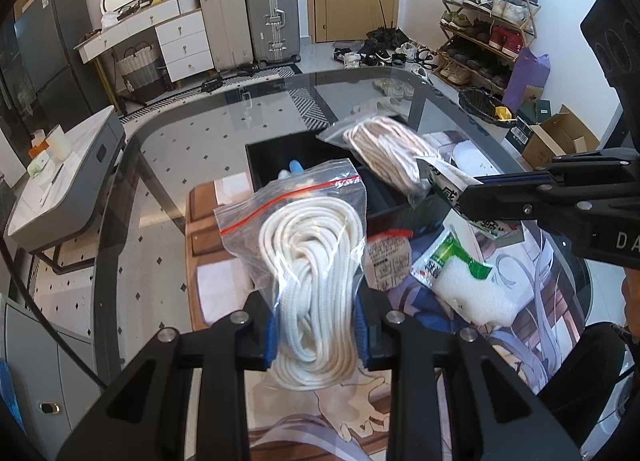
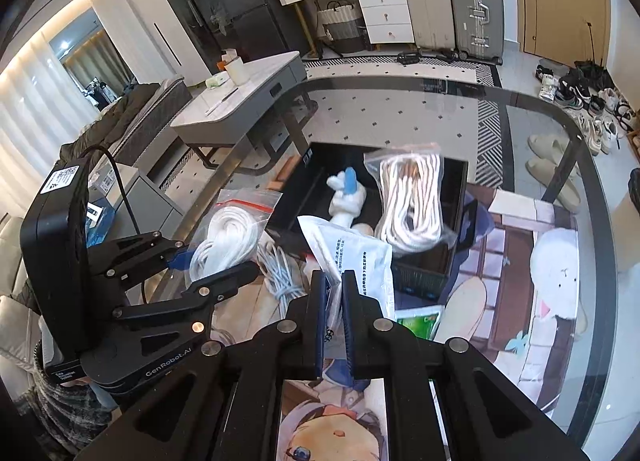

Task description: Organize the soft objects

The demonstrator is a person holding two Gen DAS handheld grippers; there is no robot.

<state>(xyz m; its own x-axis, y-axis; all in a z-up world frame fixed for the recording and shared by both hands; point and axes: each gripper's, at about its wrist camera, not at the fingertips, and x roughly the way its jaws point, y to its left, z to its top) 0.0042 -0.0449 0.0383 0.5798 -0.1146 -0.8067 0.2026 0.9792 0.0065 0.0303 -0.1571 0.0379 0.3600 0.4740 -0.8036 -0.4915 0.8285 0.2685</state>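
Observation:
My left gripper (image 1: pixel 316 335) is shut on a clear zip bag of white rope (image 1: pixel 312 273) and holds it above the table; it shows at the left of the right wrist view (image 2: pixel 224 237). My right gripper (image 2: pixel 332 317) is shut on a white printed packet (image 2: pixel 356 261), seen from the side in the left wrist view (image 1: pixel 460 191). A black open box (image 2: pixel 456 189) lies ahead on the mat. A second bag of rope (image 2: pixel 412 205) rests on its right part, also in the left wrist view (image 1: pixel 390 149). A white and blue plush toy (image 2: pixel 346 193) lies inside it.
A green and white packet (image 1: pixel 468 277) and a small labelled packet (image 1: pixel 390 257) lie on the printed mat (image 2: pixel 520 261). Loose white cord (image 2: pixel 280 281) lies near the box. The glass table's curved edge (image 2: pixel 600 189) runs around. A grey side table (image 2: pixel 248 101) stands beyond.

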